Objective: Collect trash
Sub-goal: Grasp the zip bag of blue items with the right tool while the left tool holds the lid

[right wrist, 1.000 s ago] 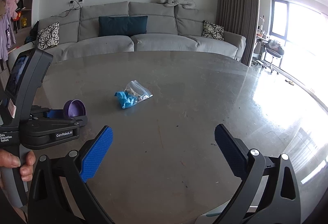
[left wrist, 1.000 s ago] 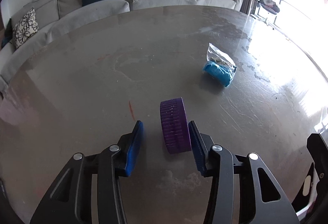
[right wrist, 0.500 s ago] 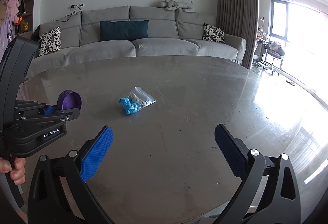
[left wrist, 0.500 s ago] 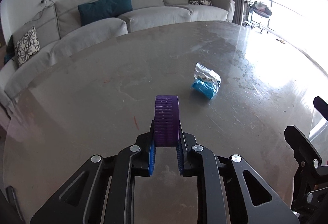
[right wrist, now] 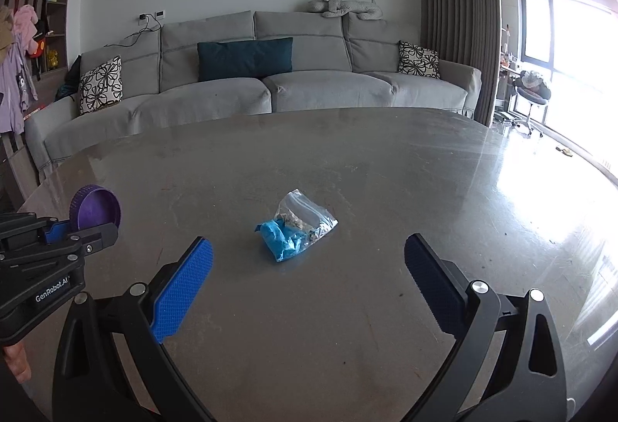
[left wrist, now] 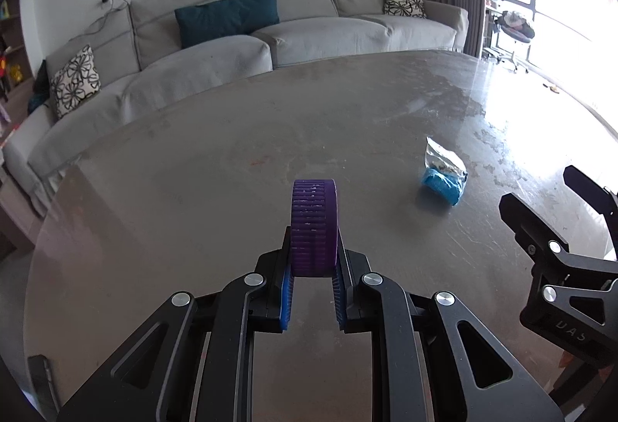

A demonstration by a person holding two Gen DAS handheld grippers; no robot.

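Observation:
My left gripper point(left wrist: 313, 263) is shut on a purple ribbed cap point(left wrist: 314, 227), held on edge above the grey table point(left wrist: 193, 167). The cap also shows in the right wrist view point(right wrist: 96, 207), gripped at the far left. A clear plastic bag with blue crumpled stuff inside point(left wrist: 442, 176) lies on the table to the right of the cap. My right gripper point(right wrist: 307, 267) is open and empty, with the bag point(right wrist: 295, 230) just beyond and between its fingers. It also shows in the left wrist view point(left wrist: 556, 228) at the right edge.
A grey sofa point(right wrist: 270, 89) with cushions stands behind the table's far edge. A bright window and a chair point(right wrist: 533, 93) are at the right. Shelves with clothes point(right wrist: 23, 47) are at the left.
My left gripper closed on the purple cap and lifted it off the table. My right gripper has come nearer to the bag, still open.

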